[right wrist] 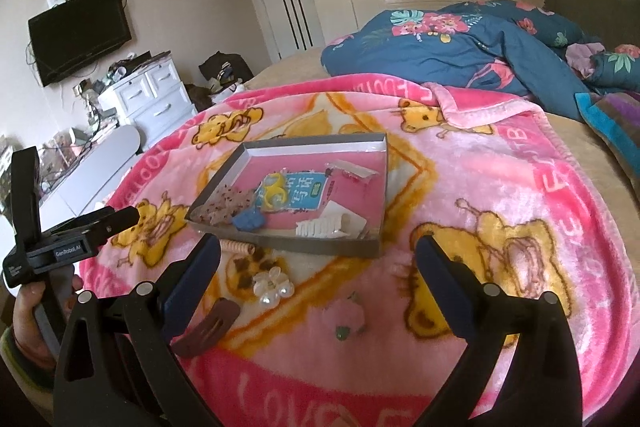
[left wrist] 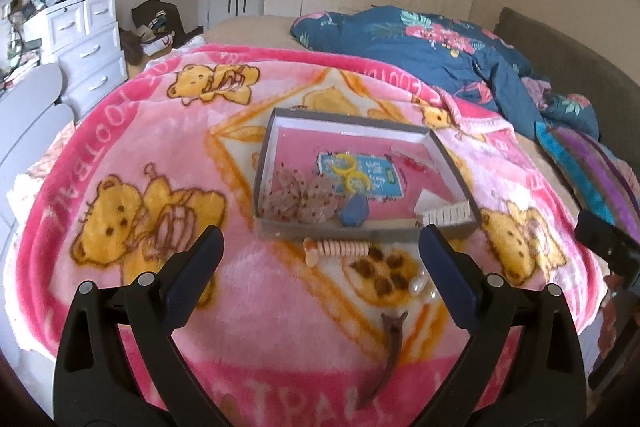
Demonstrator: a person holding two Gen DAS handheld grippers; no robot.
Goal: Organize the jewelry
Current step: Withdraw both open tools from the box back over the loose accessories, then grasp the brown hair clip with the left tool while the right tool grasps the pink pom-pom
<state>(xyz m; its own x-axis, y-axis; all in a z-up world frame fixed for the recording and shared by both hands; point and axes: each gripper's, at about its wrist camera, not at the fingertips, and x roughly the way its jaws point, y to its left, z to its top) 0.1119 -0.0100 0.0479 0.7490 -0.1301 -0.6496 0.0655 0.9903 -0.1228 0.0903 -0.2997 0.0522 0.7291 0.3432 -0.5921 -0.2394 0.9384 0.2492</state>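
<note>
A shallow grey box (left wrist: 276, 123) (right wrist: 312, 251) lies on the pink bear blanket. It holds yellow rings (left wrist: 352, 171) (right wrist: 276, 193), a blue clip (left wrist: 354, 213) (right wrist: 250, 221), speckled pieces (left wrist: 298, 197) and a white comb clip (left wrist: 446, 215) (right wrist: 320, 227). In front of the box lie a peach spiral clip (left wrist: 340, 249) (right wrist: 240, 247), a pearl clip (right wrist: 272, 285) (left wrist: 420, 287), a brown hair clip (left wrist: 386, 359) (right wrist: 206, 333) and a pink flower piece (right wrist: 346, 315). My left gripper (left wrist: 320, 243) is open and empty above the spiral clip. My right gripper (right wrist: 318, 253) is open and empty before the box.
The pink blanket (left wrist: 132, 155) covers the bed. A blue floral duvet (left wrist: 420, 43) is heaped behind the box. A white drawer unit (left wrist: 88, 43) stands left of the bed. The left gripper's body (right wrist: 72, 239) shows at the right wrist view's left edge.
</note>
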